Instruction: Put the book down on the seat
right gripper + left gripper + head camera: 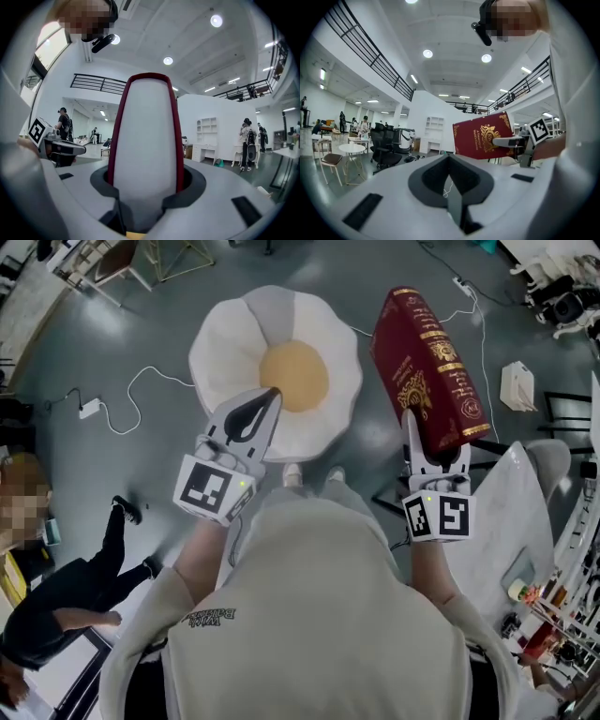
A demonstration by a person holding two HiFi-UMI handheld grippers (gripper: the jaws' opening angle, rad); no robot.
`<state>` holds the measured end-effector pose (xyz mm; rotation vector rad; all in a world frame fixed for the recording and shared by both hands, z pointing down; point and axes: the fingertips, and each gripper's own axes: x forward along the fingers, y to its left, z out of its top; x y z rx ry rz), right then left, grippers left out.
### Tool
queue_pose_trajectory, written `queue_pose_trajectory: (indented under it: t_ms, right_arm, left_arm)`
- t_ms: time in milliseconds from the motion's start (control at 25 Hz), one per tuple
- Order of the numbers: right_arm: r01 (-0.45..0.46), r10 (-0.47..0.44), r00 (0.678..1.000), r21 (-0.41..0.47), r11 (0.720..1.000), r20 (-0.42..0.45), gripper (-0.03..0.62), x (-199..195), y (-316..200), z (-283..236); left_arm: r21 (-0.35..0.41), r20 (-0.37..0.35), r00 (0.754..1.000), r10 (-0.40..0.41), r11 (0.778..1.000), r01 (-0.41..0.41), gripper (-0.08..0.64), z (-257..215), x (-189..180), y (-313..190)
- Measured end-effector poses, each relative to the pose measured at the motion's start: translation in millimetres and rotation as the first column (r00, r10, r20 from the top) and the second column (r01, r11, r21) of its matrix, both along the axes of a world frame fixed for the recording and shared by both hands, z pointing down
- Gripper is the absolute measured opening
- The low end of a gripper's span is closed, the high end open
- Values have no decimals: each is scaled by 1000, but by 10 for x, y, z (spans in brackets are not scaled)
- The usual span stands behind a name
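In the head view I hold a thick red book with gold print [427,371] upright in the air, to the right of the seat. My right gripper [434,444] is shut on its lower end. In the right gripper view the book's white page edge [147,140] fills the gap between the jaws. The seat is a round cushion shaped like a fried egg [225,343], white with a yellow centre, below and ahead of me. My left gripper [268,401] hovers over the seat's near edge, shut with nothing in it. The left gripper view shows its fingers [457,199] meeting, with the book [485,138] beyond them.
White cables and a power adapter [90,409] lie on the grey floor left of the seat. A person in black [66,606] sits at lower left. A white chair [525,512] stands at right and a small white box [517,385] lies beyond it. Black office chairs [386,145] stand further off.
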<state>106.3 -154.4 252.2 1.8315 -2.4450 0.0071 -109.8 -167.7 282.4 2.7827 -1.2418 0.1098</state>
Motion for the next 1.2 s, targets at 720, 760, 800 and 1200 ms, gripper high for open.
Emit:
queue_pose_trajectory:
  t_ms: [720,760,800,1200]
  right_arm:
    - [82,-84,996,-108,991,-19,229,384,-321,726]
    - [82,-86,996,-118,990,-22,229,411,-371,794]
    - [82,-86,996,-126,989,-26,229,439,-432,858]
    - [83,-87,996,-209,975,-12,229,545,-1185,1751]
  left_arm:
    - [32,-66,997,-38,999,40,11,204,535,-141]
    - [37,-80,996,-32,999,35,9,236,571,-186]
    - [35,-91,996,-23,999,26,11,280,612,-239]
    - [-2,-47,999,-11,1000,11,11,1207,908,-883]
